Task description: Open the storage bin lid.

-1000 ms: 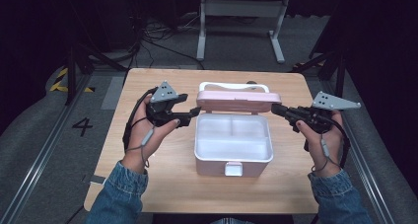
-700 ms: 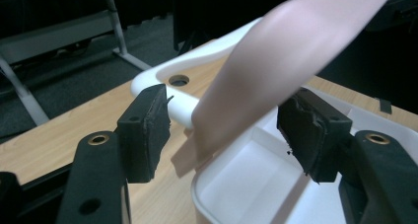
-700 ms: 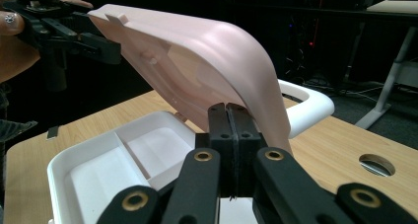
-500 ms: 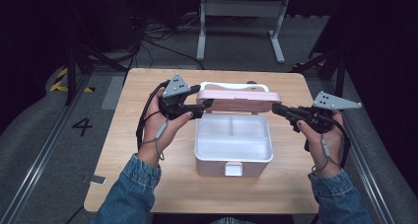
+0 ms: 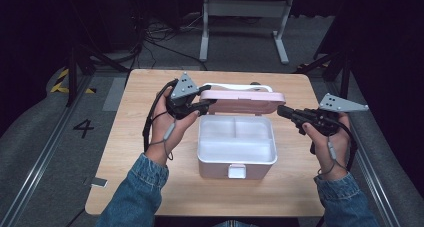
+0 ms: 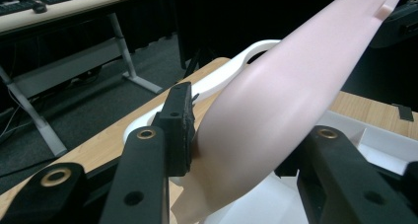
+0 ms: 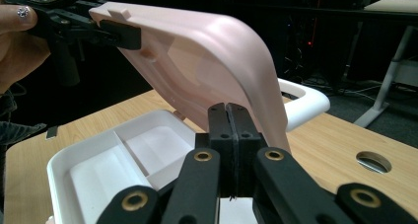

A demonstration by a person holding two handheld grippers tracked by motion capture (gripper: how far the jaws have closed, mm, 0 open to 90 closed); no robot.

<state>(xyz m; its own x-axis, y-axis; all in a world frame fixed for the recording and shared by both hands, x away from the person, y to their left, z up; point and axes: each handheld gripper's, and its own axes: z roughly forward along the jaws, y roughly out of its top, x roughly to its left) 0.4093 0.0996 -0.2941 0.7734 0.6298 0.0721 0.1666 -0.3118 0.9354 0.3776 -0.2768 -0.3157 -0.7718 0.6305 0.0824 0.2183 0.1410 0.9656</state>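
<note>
A white box (image 5: 201,154) with inner compartments stands open at the table's middle. Its pink lid (image 5: 245,103) is raised on its rear hinge, and a white handle (image 5: 235,87) lies behind it. My left gripper (image 5: 207,106) is shut on the lid's left end; the lid (image 6: 296,76) passes between its jaws (image 6: 246,130). My right gripper (image 5: 281,111) hovers beside the lid's right end, its jaws shut together (image 7: 229,110) on nothing, just in front of the lid (image 7: 197,51). The box's tray (image 7: 64,160) holds nothing.
The wooden table (image 5: 150,187) has a round cable hole (image 7: 373,161) to the right of the box. A small dark tag (image 5: 98,182) lies by its left front edge. A desk frame (image 5: 245,7) stands on the floor beyond.
My left gripper has travelled right and forward to the lid's left end and closed on it. The right gripper has stayed where it was.
</note>
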